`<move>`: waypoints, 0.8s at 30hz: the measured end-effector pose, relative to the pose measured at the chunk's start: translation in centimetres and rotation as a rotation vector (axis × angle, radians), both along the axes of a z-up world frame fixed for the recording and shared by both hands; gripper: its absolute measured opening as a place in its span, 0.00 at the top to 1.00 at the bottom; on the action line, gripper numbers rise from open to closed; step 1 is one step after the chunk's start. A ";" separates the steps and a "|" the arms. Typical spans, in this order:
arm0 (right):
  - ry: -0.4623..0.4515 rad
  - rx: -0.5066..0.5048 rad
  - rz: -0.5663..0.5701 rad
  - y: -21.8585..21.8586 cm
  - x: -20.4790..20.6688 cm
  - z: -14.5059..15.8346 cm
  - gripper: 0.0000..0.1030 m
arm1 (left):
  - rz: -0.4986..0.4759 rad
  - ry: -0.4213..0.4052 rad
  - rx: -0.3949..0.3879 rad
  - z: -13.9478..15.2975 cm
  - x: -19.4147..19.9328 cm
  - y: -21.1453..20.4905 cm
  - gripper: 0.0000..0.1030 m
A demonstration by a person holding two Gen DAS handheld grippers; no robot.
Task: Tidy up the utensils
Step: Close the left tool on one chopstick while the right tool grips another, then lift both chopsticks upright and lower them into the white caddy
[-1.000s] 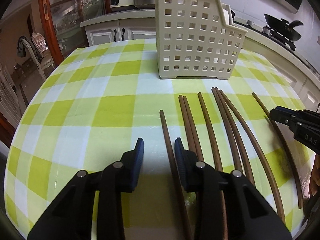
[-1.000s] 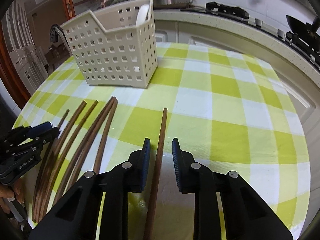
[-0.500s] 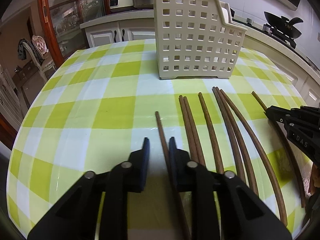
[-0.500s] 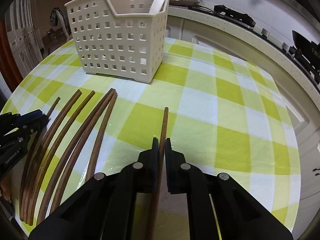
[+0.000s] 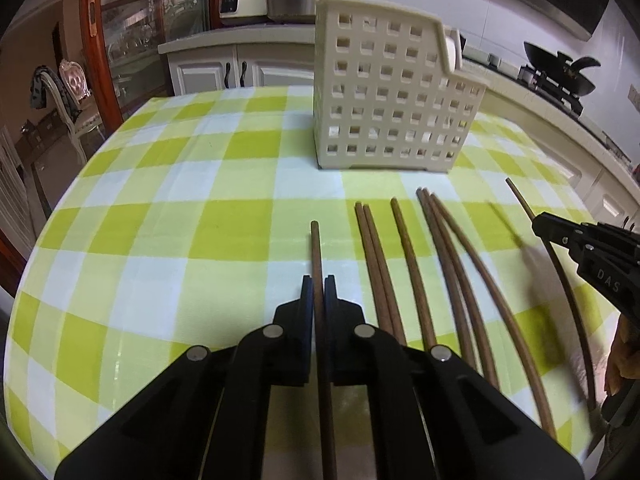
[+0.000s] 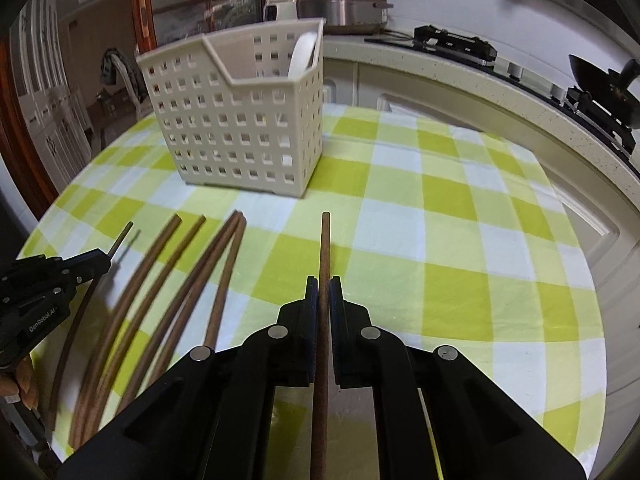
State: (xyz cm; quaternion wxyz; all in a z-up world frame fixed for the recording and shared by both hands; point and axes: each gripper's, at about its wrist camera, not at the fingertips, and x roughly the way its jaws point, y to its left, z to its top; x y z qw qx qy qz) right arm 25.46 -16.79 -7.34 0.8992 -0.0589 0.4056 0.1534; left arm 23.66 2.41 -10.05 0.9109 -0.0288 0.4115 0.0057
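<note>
Grippers (image 5: 319, 294) on chopsticks (image 5: 316, 248); checked tablecloth (image 5: 160, 220), kitchen counter (image 6: 460, 76).

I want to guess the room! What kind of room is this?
Most likely a home kitchen: a wok sits on a stove, cookers stand on the counter, and chopsticks lie on a checked table.

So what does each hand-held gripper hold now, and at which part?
The left hand-held gripper and the right hand-held gripper each clamp one chopstick, below its far tip.
</note>
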 end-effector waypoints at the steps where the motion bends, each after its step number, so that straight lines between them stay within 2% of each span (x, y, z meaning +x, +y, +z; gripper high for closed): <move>1: -0.008 0.010 0.001 -0.1 -0.2 0.3 0.93 | 0.001 -0.012 -0.003 0.5 -0.2 0.1 0.95; 16: -0.175 0.119 0.027 -0.4 -3.6 6.7 0.93 | -0.015 -0.206 -0.018 7.6 -4.4 -0.2 0.95; 24: -0.236 0.134 0.041 -0.1 -5.3 9.0 0.93 | -0.024 -0.282 -0.011 10.0 -6.2 -0.8 0.95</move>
